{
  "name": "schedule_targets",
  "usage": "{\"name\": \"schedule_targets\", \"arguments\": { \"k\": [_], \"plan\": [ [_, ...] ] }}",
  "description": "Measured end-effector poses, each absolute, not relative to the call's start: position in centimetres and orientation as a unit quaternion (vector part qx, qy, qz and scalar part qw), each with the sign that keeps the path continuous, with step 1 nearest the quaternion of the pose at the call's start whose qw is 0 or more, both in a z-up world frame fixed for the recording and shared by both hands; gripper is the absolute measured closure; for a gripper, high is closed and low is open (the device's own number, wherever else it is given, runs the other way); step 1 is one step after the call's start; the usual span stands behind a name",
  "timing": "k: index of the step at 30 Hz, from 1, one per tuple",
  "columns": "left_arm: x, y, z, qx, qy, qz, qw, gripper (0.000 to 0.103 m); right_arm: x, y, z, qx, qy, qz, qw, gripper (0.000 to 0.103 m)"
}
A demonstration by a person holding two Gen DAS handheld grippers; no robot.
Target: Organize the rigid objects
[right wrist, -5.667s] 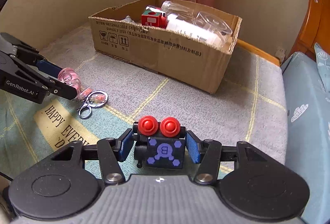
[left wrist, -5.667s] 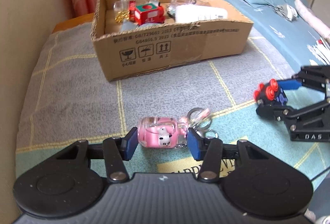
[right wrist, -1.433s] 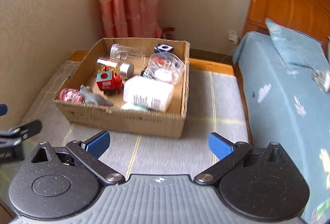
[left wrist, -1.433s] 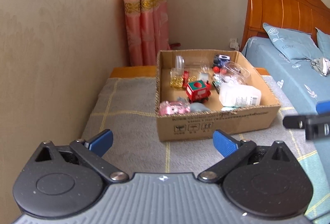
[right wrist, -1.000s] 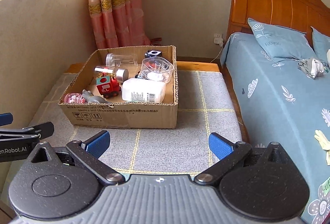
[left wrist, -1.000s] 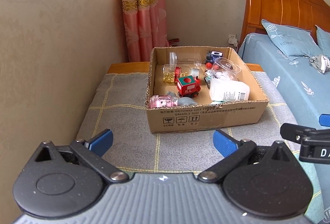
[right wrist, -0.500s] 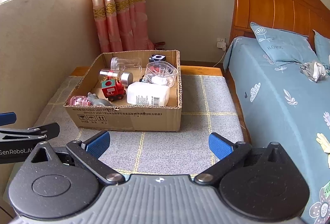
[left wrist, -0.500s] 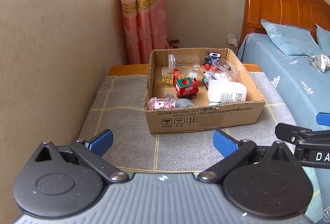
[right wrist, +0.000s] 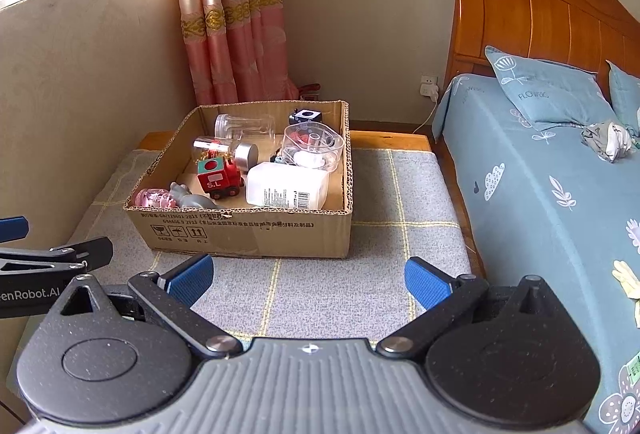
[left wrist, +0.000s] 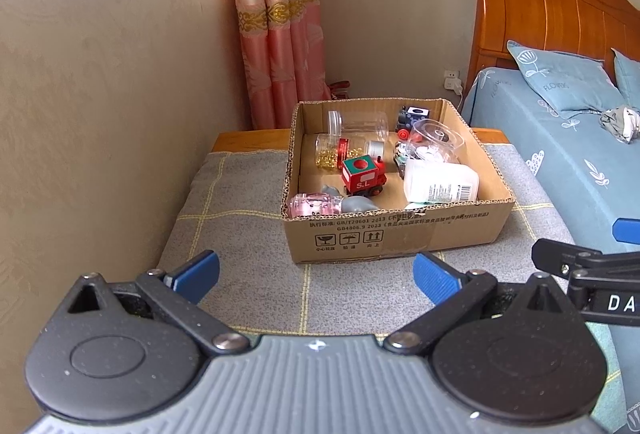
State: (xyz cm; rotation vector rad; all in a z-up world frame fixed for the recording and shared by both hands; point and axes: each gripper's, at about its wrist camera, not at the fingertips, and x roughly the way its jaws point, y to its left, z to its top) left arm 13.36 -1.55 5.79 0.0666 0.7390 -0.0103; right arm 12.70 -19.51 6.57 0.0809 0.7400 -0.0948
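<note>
A cardboard box (left wrist: pixel 400 234) (right wrist: pixel 248 230) stands on a grey checked mat (left wrist: pixel 248 218). Inside lie the pink keychain bottle (left wrist: pixel 314 204) (right wrist: pixel 154 198) at the near left corner, a red toy train (left wrist: pixel 362 176) (right wrist: pixel 218 174), a white bottle (left wrist: pixel 440 186) (right wrist: pixel 286 188), clear jars (left wrist: pixel 358 122) and the dark blue toy with red knobs (left wrist: pixel 410 118) (right wrist: pixel 306 115) at the back. My left gripper (left wrist: pixel 316 274) is open and empty, well short of the box. My right gripper (right wrist: pixel 308 280) is open and empty, also short of the box.
A bed with a blue sheet (right wrist: pixel 552 194) and wooden headboard (right wrist: pixel 532 14) lies to the right. A beige wall (left wrist: pixel 100 94) and pink curtain (left wrist: pixel 280 46) stand left and behind the box. The other gripper shows at each view's edge (left wrist: pixel 592 274) (right wrist: pixel 48 266).
Earlier each gripper was shut on a toy on the mat; both toys now lie in the box. Both grippers are open and have drawn back and up from the box.
</note>
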Motion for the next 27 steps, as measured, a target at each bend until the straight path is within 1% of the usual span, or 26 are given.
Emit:
{"name": "schedule_targets", "arguments": {
  "k": [27],
  "plan": [
    [13.22,-1.58,5.95,0.035,0.360,-0.002,0.932,0.001,12.55,-19.38,6.70,0.036,0.357,-0.048,0.932,0.000]
  ]
}}
